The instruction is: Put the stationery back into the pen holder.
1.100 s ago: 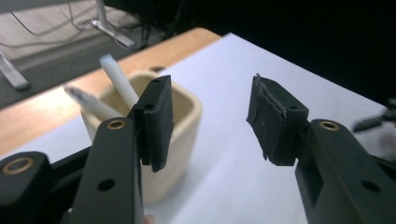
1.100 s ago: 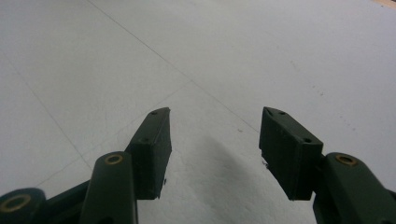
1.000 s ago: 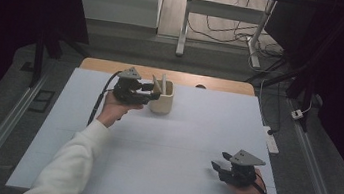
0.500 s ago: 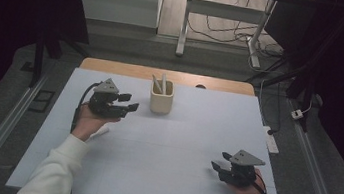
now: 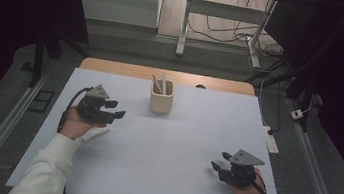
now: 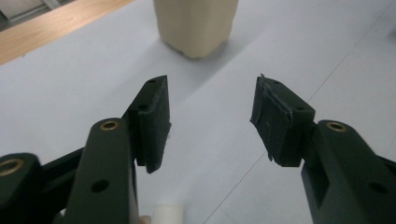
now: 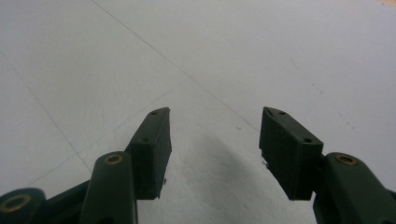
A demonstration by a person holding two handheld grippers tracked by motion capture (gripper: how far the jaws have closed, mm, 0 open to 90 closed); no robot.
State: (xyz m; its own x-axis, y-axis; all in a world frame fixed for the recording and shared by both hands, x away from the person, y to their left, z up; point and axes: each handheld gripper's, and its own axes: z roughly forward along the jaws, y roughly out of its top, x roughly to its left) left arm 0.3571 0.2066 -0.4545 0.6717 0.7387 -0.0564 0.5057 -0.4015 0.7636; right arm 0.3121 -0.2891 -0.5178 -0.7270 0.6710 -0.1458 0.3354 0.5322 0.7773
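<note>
A cream cup (image 5: 161, 103) stands at the far middle of the white table (image 5: 168, 147), with two pale sticks (image 5: 159, 84) leaning in it. My left gripper (image 5: 116, 110) hovers left of the cup, well apart from it, open and empty. In the left gripper view the cup (image 6: 198, 23) sits ahead beyond the open jaws of the left gripper (image 6: 210, 109). My right gripper (image 5: 219, 162) rests near the table's front right, open, and in its own view the right gripper (image 7: 215, 137) has nothing but bare table between its fingers.
A wooden strip (image 5: 128, 69) runs along the table's far edge. A small white thing (image 5: 96, 132) lies under the left hand, and it is the white thing (image 6: 167, 213) low in the left gripper view. Table legs and cables (image 5: 224, 31) lie beyond.
My left gripper has drawn back from the cup, moving left and toward the person, with nothing in its jaws. The right gripper has stayed put.
</note>
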